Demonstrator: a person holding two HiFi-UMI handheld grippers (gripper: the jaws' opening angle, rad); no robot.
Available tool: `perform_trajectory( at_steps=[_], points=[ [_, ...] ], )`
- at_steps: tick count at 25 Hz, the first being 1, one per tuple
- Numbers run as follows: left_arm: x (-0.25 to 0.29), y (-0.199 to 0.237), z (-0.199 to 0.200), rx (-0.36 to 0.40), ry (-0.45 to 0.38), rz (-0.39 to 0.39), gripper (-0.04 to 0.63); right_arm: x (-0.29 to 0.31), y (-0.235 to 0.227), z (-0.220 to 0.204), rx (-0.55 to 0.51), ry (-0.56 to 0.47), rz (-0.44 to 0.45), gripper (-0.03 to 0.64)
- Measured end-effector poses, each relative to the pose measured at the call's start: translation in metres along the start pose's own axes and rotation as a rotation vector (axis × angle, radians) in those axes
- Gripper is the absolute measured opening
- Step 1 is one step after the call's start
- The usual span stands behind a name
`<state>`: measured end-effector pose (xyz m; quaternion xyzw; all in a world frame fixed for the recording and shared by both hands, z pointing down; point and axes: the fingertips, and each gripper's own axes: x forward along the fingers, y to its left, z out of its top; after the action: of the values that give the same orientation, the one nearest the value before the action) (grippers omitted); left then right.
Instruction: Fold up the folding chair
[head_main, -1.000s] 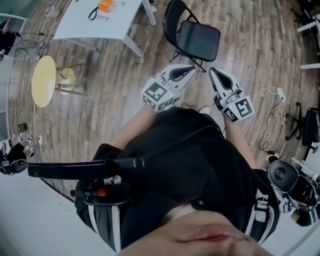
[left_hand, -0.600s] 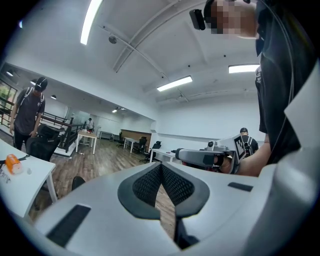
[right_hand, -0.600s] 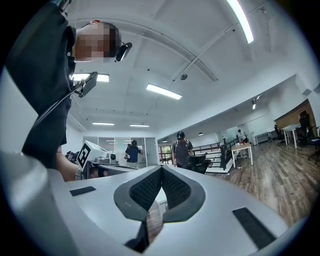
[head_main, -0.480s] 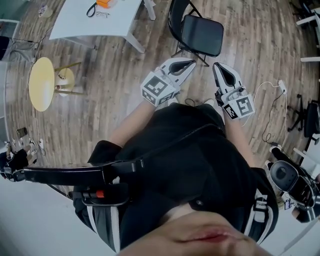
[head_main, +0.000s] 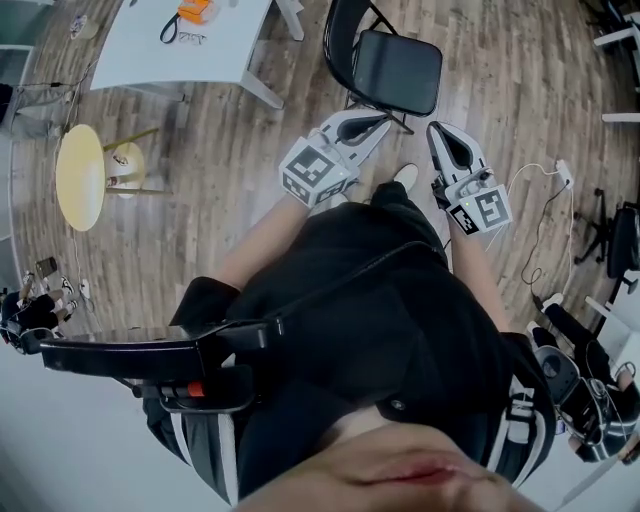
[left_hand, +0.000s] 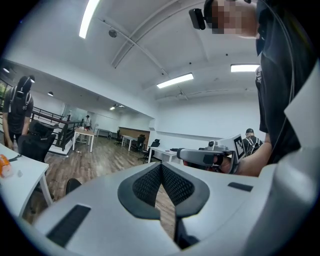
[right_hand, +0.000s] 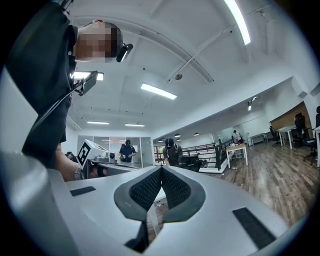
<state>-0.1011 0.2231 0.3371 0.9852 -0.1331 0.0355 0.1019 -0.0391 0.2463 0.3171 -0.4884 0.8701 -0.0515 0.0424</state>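
Jaws on both tools are sitting pressed together with nothing caught between them. The left gripper (head_main: 386, 121) and the right gripper (head_main: 432, 129) are each closing on air alone, as each gripper view shows. In the head view they are pointing side by side toward twelve o'clock, at the folding chair (head_main: 398, 68). It is standing unfolded on the wooden floor (head_main: 500, 90) at twelve o'clock, just beyond their tips and apart from them. A white table (head_main: 200, 50) is sitting at eleven o'clock and a round yellow table (head_main: 82, 175) at nine o'clock. A white cable (head_main: 535, 215) is trailing at three o'clock.
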Motion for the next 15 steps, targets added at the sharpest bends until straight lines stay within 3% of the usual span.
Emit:
perform_trajectory(
  at_steps=[7,15],
  points=[
    [0.06,0.037,0.004,0.017,0.033,0.029,0.003,0.022,-0.075,0.004,-0.002,0.002,0.042,0.0],
    [0.147,0.051,0.001,0.016,0.074,0.093,0.003,0.011,-0.158,0.003,0.021,0.011,0.096,0.0]
  ],
)
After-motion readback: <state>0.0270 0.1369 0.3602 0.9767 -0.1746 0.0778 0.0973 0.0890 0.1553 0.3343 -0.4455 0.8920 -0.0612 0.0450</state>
